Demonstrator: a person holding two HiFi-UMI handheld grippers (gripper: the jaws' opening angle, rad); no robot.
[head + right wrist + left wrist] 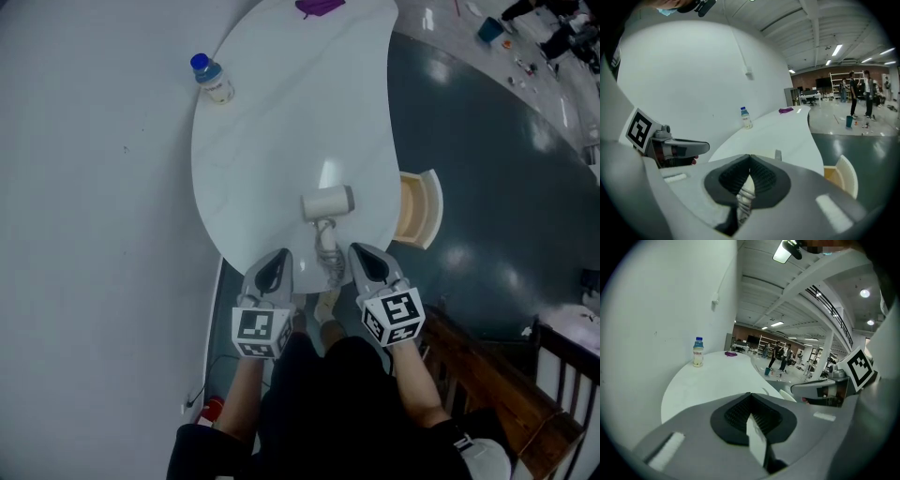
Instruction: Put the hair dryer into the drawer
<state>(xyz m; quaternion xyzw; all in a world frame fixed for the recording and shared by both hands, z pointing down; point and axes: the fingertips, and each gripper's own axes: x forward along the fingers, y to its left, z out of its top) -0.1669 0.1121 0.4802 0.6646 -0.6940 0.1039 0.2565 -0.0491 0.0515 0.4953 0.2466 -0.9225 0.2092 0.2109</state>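
Note:
A white hair dryer [326,202] lies on the white curved table [272,131] near its front edge, with its handle and coiled cord [328,255] trailing toward me. My left gripper [280,255] sits just left of the cord and my right gripper [358,251] just right of it, both over the table's front edge. Both are shut with nothing between the jaws. In the right gripper view the cord [745,196] shows below the shut right gripper [750,157]. The open wooden drawer [418,208] juts out from the table's right side, seen also in the right gripper view as the drawer [840,176].
A small bottle with a blue cap [214,80] stands at the table's far left edge, and a purple item [319,7] lies at the far end. A white wall runs along the left. Dark floor lies to the right, with a wooden railing [506,394] near me.

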